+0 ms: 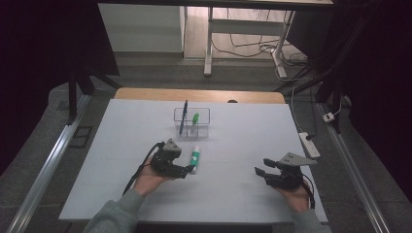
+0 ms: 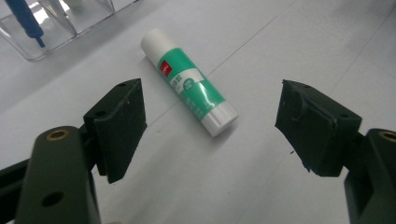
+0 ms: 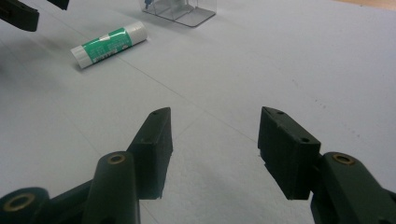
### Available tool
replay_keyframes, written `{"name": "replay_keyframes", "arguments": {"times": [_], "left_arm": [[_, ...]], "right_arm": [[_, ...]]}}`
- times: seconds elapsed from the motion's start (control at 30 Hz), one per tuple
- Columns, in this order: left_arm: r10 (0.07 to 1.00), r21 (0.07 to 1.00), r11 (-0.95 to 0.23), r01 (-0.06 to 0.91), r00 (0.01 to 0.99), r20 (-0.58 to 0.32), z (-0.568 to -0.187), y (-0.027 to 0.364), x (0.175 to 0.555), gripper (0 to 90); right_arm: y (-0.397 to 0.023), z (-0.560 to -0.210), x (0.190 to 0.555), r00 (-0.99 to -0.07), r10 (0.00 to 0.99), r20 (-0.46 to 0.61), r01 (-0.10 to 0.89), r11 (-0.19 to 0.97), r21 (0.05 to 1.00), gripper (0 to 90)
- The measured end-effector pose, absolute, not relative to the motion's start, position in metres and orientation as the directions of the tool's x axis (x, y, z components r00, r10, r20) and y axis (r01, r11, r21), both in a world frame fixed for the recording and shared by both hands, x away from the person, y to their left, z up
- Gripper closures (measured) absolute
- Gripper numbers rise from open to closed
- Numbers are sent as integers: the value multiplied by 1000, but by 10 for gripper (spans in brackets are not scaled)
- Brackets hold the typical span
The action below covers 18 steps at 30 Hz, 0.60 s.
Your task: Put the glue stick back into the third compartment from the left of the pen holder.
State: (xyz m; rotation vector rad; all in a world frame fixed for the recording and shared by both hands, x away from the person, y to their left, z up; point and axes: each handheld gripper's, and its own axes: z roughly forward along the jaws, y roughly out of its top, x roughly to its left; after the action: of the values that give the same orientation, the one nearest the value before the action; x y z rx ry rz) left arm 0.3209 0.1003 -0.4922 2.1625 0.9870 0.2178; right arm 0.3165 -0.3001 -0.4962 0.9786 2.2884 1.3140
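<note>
One glue stick (image 2: 189, 83) lies flat on the white table (image 1: 243, 145), near the middle and a little to the left. Its body is white with a green label and a small red mark, and both ends are white. It rests on the near side of a clear plastic organiser (image 1: 192, 122), apart from it. Inside the organiser stand one blue pen (image 1: 183, 116), leaning, and one green-capped item (image 1: 195, 119) that may be a second glue stick, though it is too small to tell.

The left gripper (image 2: 210, 116) is wide open and holds nothing; in the left gripper view the glue stick lies on the table beyond and between its two black jaws, touching neither. The right gripper (image 3: 215, 135) sits well to the right, near the table's near edge, with its jaws also spread apart and nothing between them; it touches no object
</note>
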Motion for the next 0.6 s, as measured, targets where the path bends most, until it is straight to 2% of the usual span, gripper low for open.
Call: {"name": "replay_keyframes", "arguments": {"times": [0.6], "left_arm": [[770, 633, -397, 664, 617, -164, -512, 75, 359, 291]], "right_arm": [[-300, -499, 317, -713, 700, 51, 404, 350, 845, 447]]}}
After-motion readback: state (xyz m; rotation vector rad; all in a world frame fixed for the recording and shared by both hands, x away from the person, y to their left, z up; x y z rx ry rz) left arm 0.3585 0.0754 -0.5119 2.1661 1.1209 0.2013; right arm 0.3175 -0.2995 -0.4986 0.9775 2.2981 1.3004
